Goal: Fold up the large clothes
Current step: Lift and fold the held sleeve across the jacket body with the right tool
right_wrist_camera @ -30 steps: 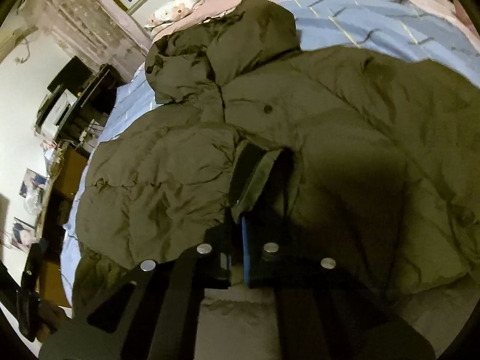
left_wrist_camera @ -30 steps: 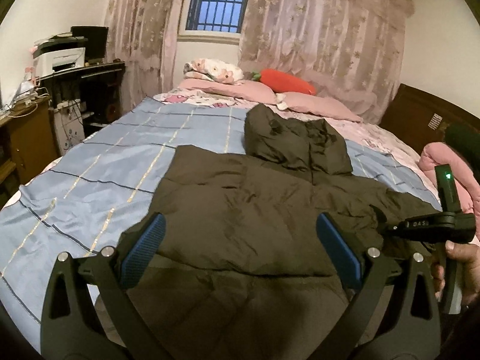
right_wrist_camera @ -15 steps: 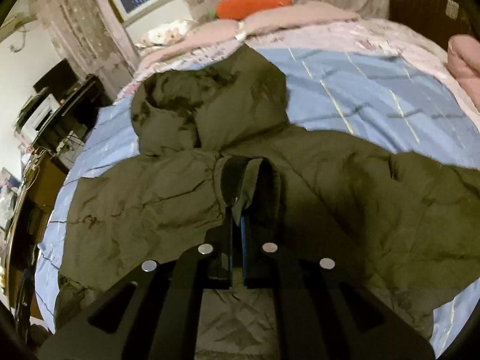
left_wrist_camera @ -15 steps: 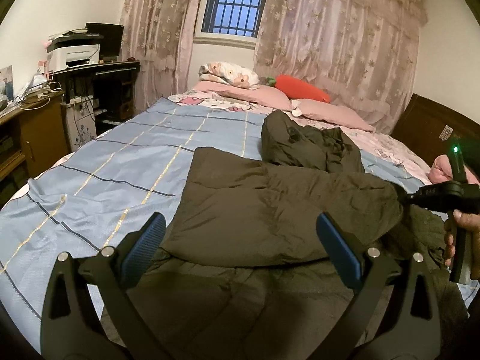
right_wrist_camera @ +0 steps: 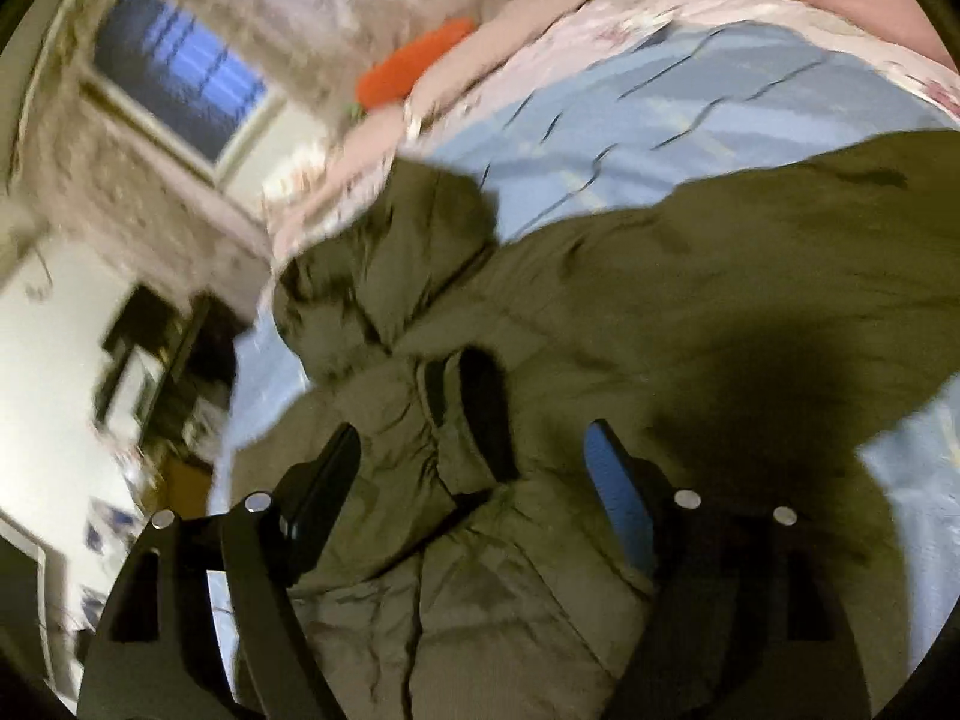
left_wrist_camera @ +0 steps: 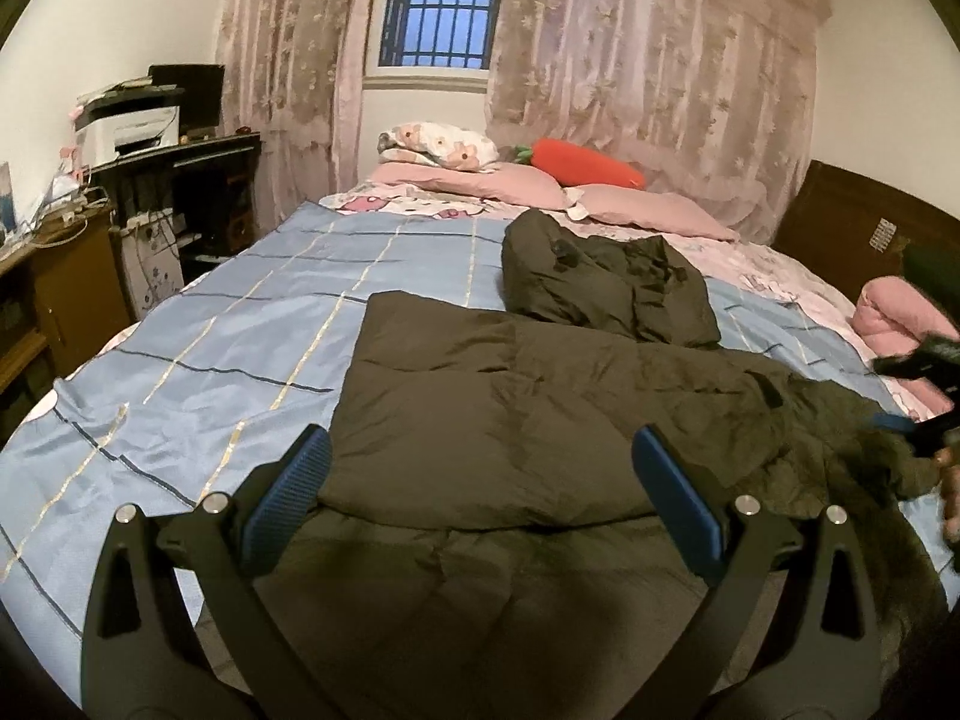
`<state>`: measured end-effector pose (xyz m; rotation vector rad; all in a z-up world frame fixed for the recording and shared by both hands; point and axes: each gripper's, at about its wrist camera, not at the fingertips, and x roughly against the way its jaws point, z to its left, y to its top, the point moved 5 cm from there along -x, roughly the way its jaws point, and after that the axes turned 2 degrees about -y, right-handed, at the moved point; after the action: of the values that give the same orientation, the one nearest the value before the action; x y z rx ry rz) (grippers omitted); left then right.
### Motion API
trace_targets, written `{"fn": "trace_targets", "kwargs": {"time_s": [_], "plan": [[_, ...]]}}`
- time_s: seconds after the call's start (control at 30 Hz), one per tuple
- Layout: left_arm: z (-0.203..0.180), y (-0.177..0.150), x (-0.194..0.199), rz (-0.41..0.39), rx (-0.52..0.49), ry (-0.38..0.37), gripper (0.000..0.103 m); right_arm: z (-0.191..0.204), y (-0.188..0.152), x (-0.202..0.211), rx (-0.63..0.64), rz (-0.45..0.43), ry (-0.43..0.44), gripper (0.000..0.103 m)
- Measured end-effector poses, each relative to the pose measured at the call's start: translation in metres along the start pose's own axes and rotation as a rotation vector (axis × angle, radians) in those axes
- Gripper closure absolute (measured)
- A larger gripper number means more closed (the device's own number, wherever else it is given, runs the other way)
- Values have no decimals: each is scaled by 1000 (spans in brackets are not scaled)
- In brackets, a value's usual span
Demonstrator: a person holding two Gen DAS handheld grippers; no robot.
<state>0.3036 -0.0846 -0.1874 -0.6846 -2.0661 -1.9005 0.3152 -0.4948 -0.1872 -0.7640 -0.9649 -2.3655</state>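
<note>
A dark olive padded jacket (left_wrist_camera: pixel 510 414) lies on the bed, its left side folded over the middle and its hood (left_wrist_camera: pixel 600 288) toward the pillows. My left gripper (left_wrist_camera: pixel 480 486) is open and empty, above the jacket's near part. My right gripper (right_wrist_camera: pixel 474 474) is open just above the jacket (right_wrist_camera: pixel 660 312), with a dark cuff (right_wrist_camera: pixel 474 414) lying between its fingers, untouched by either pad. The right gripper also shows in the left wrist view (left_wrist_camera: pixel 918 396), blurred, at the jacket's right sleeve.
The bed has a blue striped sheet (left_wrist_camera: pixel 210 372), pink pillows (left_wrist_camera: pixel 630 210) and a red carrot cushion (left_wrist_camera: pixel 588 171) at the far end. A desk with a printer (left_wrist_camera: pixel 138 126) stands left. A wooden headboard (left_wrist_camera: pixel 858 234) and a pink bundle (left_wrist_camera: pixel 900 312) are at the right.
My right gripper has opened and let go of the jacket cuff it pinched; the view is now tilted and blurred. The left gripper has backed off and risen a little, still open.
</note>
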Motion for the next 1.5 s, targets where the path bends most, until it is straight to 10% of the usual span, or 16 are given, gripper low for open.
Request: {"fn": "trace_targets", "kwargs": {"time_s": [0.43,1.5], "plan": [[-32,-9,0,22,-61,-25,2,-152,-7,113,-267,-155,-99,25],[-75,-31,-29,73,-144,-50,2,-382,79,86,-581,-271,-257,53]]}}
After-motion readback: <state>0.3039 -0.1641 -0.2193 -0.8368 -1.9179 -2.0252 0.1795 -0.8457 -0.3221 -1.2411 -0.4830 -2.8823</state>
